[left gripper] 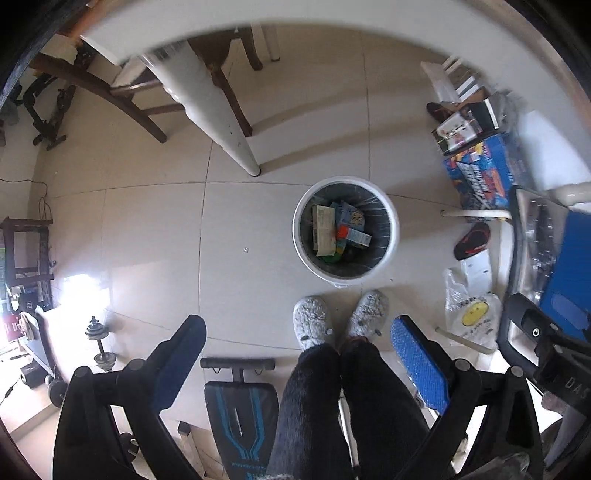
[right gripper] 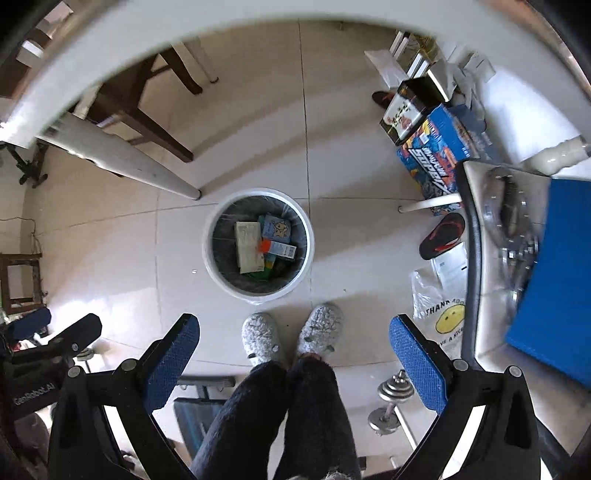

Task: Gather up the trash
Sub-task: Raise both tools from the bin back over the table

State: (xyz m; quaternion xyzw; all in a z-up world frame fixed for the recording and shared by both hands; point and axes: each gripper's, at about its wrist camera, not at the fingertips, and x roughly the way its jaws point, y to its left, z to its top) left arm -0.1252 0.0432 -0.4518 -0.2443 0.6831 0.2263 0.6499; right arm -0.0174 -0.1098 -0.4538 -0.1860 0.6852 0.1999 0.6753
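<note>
Left wrist view: the left gripper stood wide open and empty above the round white lined waste bin, which held small cardboard cartons. Right wrist view: the right gripper likewise gaped empty. Deposit appeared complete; next pickup required locating remaining litter, possibly the smiley-printed plastic bag.

Daylight came from the left in both views; a blown-out glare patch lay on the floor tiles, paler in the right wrist view; the table leg threw soft shadows rightward; fisheye distortion bent the table edge into an arc, with black vignetting at the corners; the stacked boxes at the right rim were smeared; the centre stayed sharp.
</note>
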